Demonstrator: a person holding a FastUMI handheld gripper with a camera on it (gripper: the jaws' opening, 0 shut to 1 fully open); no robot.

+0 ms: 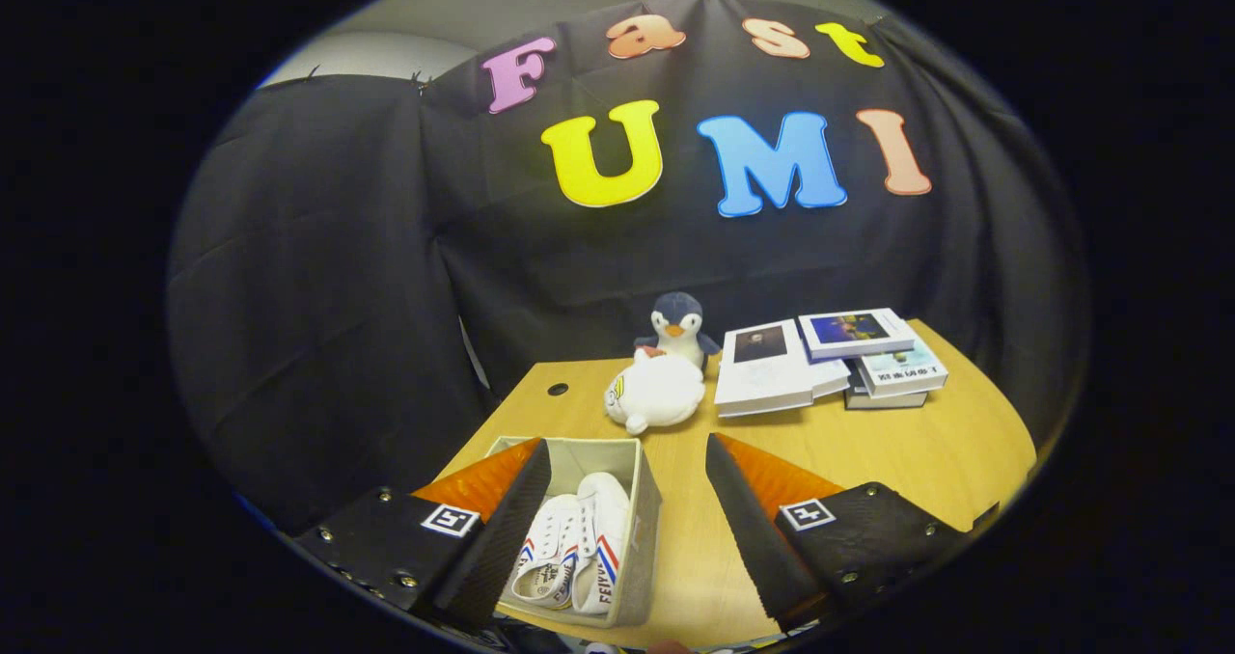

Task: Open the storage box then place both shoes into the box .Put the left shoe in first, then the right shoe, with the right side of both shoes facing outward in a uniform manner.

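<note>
Two white shoes [571,553] lie side by side inside the open storage box [644,529], between the gripper [617,461]'s wide-spread, empty fingers, nearer the left one. Bare table [965,451] stretches ahead; plush toys [661,384] and books [830,360] sit beyond.

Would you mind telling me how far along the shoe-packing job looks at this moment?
Nearly finished, it seems. The storage box is open on the table, and two white shoes lie side by side inside it. The gripper hangs above with its fingers spread apart, holding nothing. Which side of the shoes faces outward cannot be told.
</note>
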